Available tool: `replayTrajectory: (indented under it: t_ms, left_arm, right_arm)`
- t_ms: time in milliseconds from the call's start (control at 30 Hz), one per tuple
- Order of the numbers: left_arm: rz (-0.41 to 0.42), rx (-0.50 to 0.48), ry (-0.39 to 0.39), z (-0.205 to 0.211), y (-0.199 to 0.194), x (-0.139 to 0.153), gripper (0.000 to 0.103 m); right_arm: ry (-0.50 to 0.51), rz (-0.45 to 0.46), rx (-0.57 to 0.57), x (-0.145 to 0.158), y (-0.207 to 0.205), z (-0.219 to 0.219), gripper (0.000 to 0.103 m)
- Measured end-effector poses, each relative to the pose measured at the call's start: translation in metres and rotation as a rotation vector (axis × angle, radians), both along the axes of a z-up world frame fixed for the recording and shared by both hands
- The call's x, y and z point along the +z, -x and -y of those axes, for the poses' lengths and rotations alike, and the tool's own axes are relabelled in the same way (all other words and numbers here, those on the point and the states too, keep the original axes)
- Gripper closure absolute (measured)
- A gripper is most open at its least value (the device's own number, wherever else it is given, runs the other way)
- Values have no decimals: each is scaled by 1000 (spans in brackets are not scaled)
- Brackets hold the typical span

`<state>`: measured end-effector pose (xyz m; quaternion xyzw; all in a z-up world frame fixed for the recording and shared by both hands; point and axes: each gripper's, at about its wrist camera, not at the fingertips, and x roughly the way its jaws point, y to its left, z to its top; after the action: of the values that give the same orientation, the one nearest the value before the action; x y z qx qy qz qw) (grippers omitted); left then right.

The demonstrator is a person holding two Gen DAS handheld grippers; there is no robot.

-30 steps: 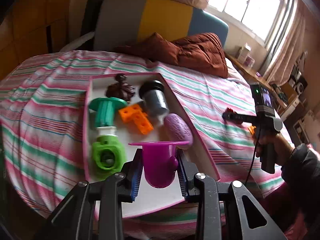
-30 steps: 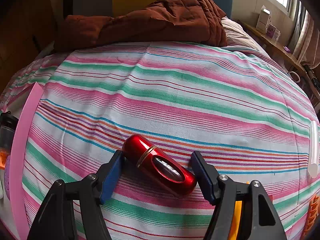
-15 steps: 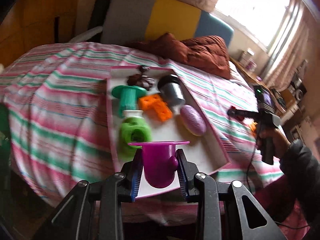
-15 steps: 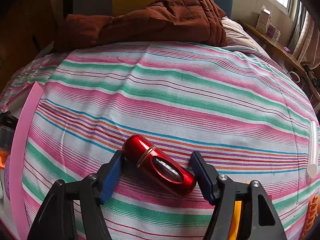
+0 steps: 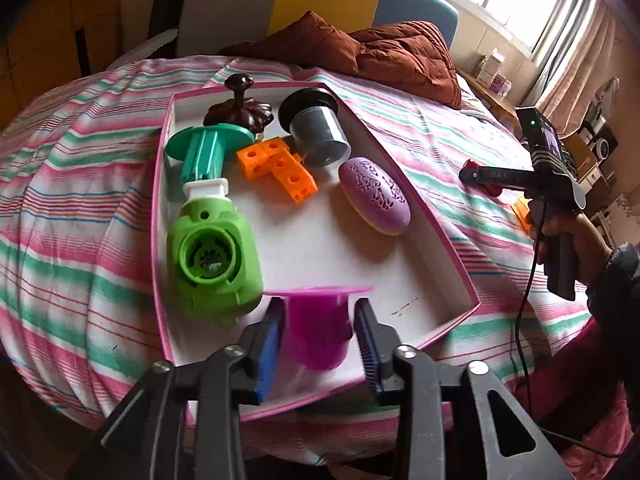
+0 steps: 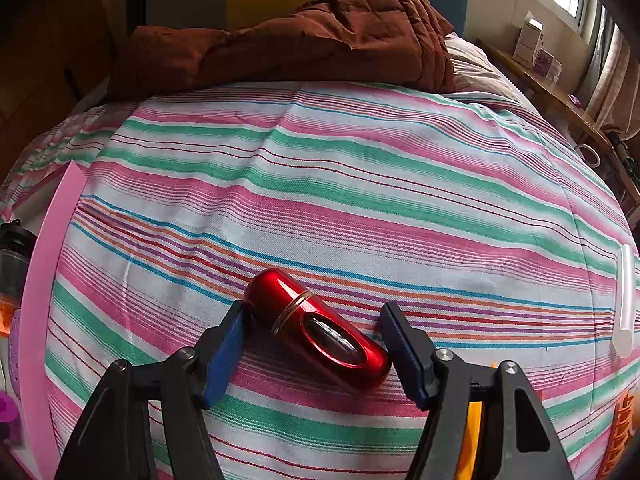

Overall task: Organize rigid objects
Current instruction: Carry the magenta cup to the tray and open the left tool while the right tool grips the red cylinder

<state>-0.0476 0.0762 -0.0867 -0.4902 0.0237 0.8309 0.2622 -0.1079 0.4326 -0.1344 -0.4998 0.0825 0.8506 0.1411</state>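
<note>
A pink-rimmed white tray (image 5: 400,272) lies on the striped bed. At its near end a purple flanged cup (image 5: 320,340) rests between the fingers of my left gripper (image 5: 318,308). The jaws are opening, and thin gaps show on both sides of the cup. My right gripper (image 6: 313,310) stands open over the bedspread. A glossy red cylindrical case (image 6: 320,332) lies slantwise between its fingers, on the cloth. In the left wrist view that gripper (image 5: 472,172) sits to the right of the tray, held by a person's hand.
The tray also holds a green device (image 5: 212,256), a teal spool (image 5: 204,148), orange blocks (image 5: 280,168), a grey cup (image 5: 320,132), a purple oval (image 5: 374,192) and a brown knob (image 5: 238,108). A brown quilt (image 6: 300,40) lies at the head. A white stick (image 6: 624,296) lies far right.
The left gripper has come down over the tray's near end with the purple cup, and its jaws have widened off the cup. The right gripper and red case stay as they were.
</note>
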Motion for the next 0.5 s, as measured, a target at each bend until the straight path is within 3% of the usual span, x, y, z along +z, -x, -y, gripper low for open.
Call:
replayTrajectory:
  t_ms: [333, 500]
  left_arm:
    - [-55, 50, -28, 22, -7, 19, 61]
    - [-99, 128, -10, 33, -5, 34, 61]
  right_arm:
    - [-7, 1, 0, 2, -4, 1, 36]
    - [-17, 1, 17, 4, -7, 4, 46]
